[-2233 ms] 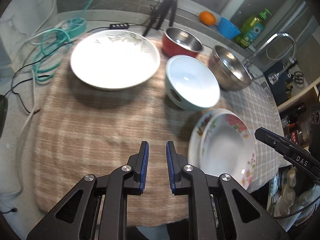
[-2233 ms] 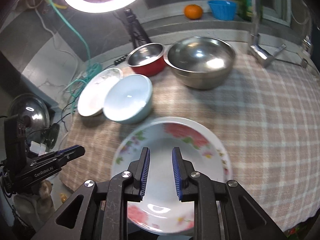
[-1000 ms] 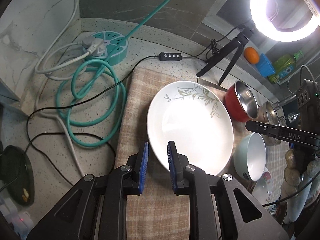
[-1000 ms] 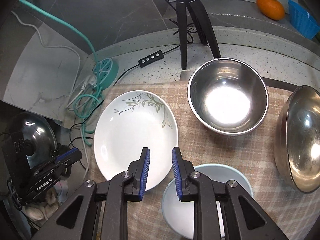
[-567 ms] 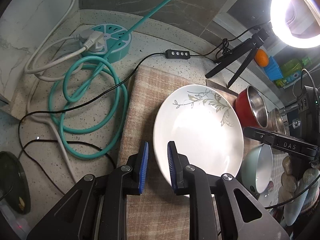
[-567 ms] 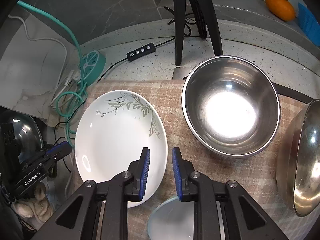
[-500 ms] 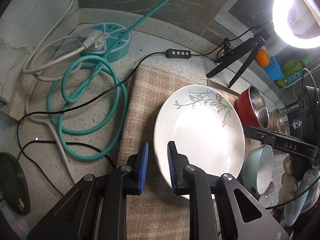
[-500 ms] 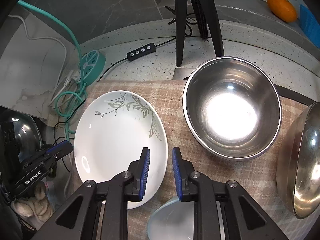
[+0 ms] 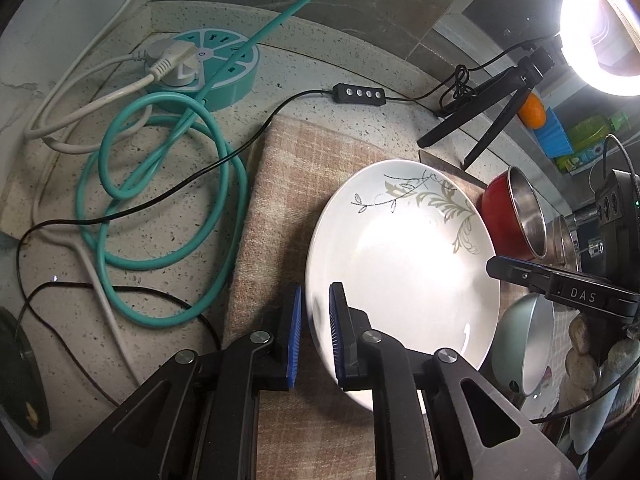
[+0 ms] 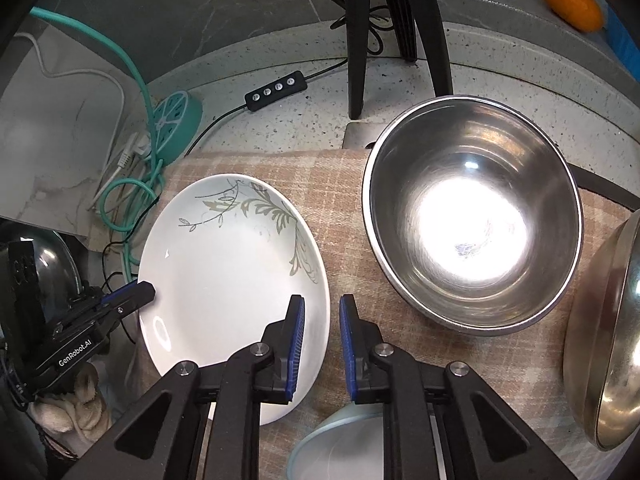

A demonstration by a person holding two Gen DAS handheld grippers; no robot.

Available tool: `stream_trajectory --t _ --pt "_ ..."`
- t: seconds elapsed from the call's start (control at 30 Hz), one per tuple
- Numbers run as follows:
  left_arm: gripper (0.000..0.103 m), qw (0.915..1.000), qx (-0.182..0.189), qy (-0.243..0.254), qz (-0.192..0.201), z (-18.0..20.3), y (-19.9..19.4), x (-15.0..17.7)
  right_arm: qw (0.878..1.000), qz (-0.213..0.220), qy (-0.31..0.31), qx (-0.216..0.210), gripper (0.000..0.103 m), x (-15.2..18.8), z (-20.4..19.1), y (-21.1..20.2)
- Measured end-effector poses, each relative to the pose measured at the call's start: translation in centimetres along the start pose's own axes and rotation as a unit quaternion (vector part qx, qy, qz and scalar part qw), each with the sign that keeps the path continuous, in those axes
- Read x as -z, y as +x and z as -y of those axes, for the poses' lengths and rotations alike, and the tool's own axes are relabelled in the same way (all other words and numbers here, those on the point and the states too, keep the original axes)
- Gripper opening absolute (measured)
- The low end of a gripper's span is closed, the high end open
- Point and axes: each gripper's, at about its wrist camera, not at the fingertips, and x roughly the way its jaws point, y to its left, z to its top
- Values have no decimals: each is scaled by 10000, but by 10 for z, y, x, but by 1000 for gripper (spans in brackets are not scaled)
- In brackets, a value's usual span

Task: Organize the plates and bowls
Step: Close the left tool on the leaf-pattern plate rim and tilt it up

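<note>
A white plate with a grey leaf pattern (image 9: pixel 404 264) lies on the checked beige cloth (image 9: pixel 276 208); it also shows in the right wrist view (image 10: pixel 224 276). My left gripper (image 9: pixel 314 312) is open, its fingers straddling the plate's left rim. My right gripper (image 10: pixel 322 320) is open, its fingers straddling the plate's right rim. A red steel-lined bowl (image 9: pixel 516 216), shown as a steel bowl (image 10: pixel 472 236) in the right wrist view, sits beside the plate. A pale blue bowl (image 9: pixel 524 348) lies near the right gripper.
A teal power hub (image 9: pixel 204 68) with coiled teal cable (image 9: pixel 160 208) lies left of the cloth. A ring light tripod (image 10: pixel 396 20) stands behind. A large steel bowl (image 10: pixel 604 332) is at the right. An orange (image 10: pixel 570 2) sits on the ledge.
Both grippers have closed in on the white plate from opposite sides; its rim now sits between the fingers of each. The plate has not visibly moved.
</note>
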Motion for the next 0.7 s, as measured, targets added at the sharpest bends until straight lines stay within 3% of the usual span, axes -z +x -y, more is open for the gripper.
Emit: stream_trajectory --t 0.43,0.7 --pt "6 9999 -81 -38 64 0 1 1 10000 -54 16 53 5 1 0 6" --pt "6 9998 -135 -84 128 0 -5 2 9999 -41 97 -36 5 3 3 3"
